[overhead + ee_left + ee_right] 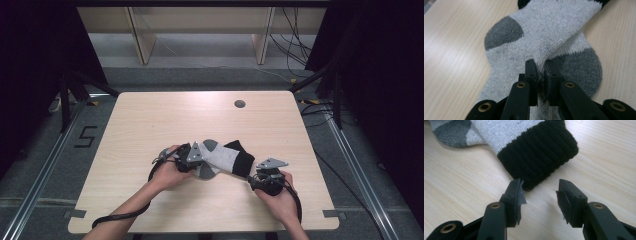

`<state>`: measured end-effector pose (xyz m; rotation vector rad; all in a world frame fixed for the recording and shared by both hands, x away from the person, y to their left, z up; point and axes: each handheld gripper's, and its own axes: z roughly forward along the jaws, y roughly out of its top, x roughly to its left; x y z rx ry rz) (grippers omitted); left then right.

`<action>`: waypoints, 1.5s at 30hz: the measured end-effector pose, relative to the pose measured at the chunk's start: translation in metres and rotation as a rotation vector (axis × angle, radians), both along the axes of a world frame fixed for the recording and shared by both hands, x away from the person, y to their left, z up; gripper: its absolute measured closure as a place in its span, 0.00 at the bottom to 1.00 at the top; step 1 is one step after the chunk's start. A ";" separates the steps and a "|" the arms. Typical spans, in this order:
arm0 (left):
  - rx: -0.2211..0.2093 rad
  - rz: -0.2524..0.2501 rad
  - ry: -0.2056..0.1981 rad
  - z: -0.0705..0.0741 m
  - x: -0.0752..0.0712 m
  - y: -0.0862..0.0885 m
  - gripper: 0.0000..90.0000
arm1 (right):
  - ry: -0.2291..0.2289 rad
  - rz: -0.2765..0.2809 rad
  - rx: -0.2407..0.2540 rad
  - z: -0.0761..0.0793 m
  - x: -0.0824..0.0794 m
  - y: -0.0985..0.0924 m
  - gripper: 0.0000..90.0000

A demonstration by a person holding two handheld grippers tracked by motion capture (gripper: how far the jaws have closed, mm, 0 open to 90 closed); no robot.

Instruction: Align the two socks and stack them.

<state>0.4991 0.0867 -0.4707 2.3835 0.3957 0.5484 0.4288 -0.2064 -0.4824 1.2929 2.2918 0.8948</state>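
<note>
Two grey socks (220, 159) w/ dark heels and black cuffs are laid crossed near the front-middle of the table (150, 120), between both hands. A fold of the top sock's grey fabric (541, 50) is pinched by the left gripper (541, 75), jaws nearly together on it. The right gripper (540, 188) is held just short of the black cuff (539, 152), jaws apart, nothing between them; cuff not yet gripped. Judged approx. early stage: one end is secured, the other end is left to be taken, and whatever pairing or folding follows is not started. Toe ends are cut off in the gripper views; how the lower sock lies under the upper one can't be made out.
</note>
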 end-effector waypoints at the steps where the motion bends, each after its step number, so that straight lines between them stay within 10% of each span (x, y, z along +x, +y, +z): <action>1: 0.002 0.005 -0.004 0.005 0.000 0.000 0.92 | 0.009 -0.013 0.009 0.001 0.000 0.000 0.60; 15: 0.033 0.037 0.079 0.077 0.003 -0.012 0.92 | -0.064 -0.016 0.018 0.017 -0.003 -0.017 0.59; 28: 0.032 0.052 0.272 0.083 -0.007 -0.009 0.92 | -0.087 0.082 0.034 0.034 -0.022 0.004 0.52; 39: 0.013 0.052 0.289 0.086 -0.008 -0.005 0.92 | -0.143 0.268 -0.027 0.021 -0.045 0.036 0.46; 45: 0.014 0.054 0.292 0.085 -0.008 -0.005 0.92 | -0.135 0.281 -0.084 0.009 -0.050 0.049 0.46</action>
